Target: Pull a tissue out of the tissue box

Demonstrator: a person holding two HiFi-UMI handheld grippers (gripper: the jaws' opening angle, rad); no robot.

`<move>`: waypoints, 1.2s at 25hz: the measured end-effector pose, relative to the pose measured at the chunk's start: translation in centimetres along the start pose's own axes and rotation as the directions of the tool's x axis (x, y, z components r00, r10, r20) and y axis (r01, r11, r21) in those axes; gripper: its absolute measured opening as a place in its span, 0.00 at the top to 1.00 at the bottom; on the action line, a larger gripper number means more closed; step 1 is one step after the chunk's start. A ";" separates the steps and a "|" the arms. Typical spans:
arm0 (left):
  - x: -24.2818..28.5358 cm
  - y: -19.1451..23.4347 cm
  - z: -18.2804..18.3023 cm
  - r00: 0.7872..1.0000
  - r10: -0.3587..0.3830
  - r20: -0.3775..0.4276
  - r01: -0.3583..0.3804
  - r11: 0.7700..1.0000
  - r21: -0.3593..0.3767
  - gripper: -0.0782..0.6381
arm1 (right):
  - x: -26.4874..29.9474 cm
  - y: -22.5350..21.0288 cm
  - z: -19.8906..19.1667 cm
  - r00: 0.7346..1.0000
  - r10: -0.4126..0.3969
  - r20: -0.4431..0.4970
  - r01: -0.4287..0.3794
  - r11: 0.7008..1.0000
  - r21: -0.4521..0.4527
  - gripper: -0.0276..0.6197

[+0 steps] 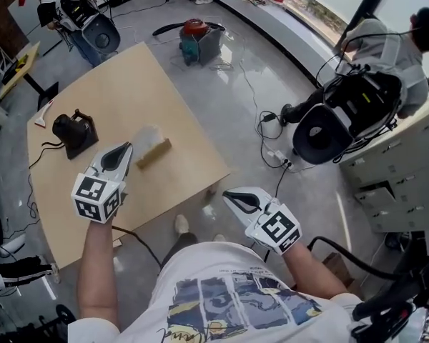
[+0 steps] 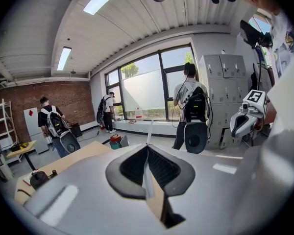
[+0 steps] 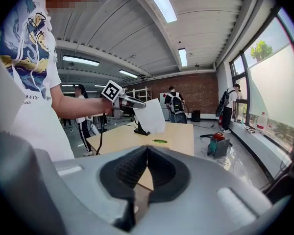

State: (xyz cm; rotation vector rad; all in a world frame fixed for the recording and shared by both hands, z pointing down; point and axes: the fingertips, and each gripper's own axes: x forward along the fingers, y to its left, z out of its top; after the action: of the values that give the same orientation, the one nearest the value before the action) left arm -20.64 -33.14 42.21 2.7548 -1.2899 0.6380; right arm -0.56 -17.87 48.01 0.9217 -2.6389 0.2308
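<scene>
1. One tissue box (image 1: 154, 153) lies on the desk (image 1: 100, 106).
2. The left gripper (image 1: 129, 147) has its jaws clamped on a white tissue (image 1: 146, 134), which hangs above the box.
3. The right gripper (image 1: 227, 195) has its jaws together and empty, beside the desk.

There is 1 table (image 1: 129, 84). On it are 1 tissue box (image 1: 154, 153) and, to the left, 1 black stand (image 1: 73, 131). 1 tissue (image 1: 144, 136) shows just above the box. There are 2 grippers, the left gripper (image 1: 126, 148) and the right gripper (image 1: 229, 196), each with 1 marker cube. 3 bystanders wear backpacks: 1 bystander by the brick wall (image 2: 51, 124), 1 bystander at the window (image 2: 109, 110) and 1 bystander by the lockers (image 2: 191, 102). 1 red and teal machine (image 1: 196, 38) sits on the far floor.
</scene>
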 end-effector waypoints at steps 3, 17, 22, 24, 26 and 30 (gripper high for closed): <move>-2.1 -2.4 1.4 0.999 -0.003 0.040 0.003 1.000 -0.001 0.88 | -1.1 0.4 -0.6 1.000 0.008 -0.006 -0.008 1.000 -0.009 0.95; -11.0 -14.0 5.2 0.992 -0.071 0.104 0.069 0.997 0.018 0.88 | -3.2 4.0 -1.2 0.997 0.082 0.001 -0.082 0.996 -0.044 0.95; -12.7 -17.1 5.2 0.990 -0.101 0.103 0.098 0.995 0.030 0.88 | -3.9 4.9 -1.4 0.996 0.088 0.005 -0.087 0.994 -0.061 0.95; -13.2 -17.9 5.3 0.988 -0.113 0.101 0.110 0.993 0.038 0.88 | -4.1 5.1 -1.3 0.996 0.084 0.006 -0.084 0.994 -0.064 0.95; -13.7 -18.4 5.2 0.987 -0.125 0.103 0.121 0.992 0.040 0.88 | -4.1 5.4 -1.2 0.997 0.082 0.004 -0.081 0.994 -0.075 0.95; -14.3 -18.6 5.0 0.984 -0.142 0.106 0.138 0.990 0.040 0.88 | -3.8 5.8 -0.7 0.997 0.078 0.004 -0.077 0.992 -0.100 0.95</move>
State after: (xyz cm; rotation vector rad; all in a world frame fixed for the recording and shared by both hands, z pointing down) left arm -13.25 -11.60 34.86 2.9111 -1.0990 0.5097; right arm -1.22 -11.03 47.04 0.7901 -2.6696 0.1130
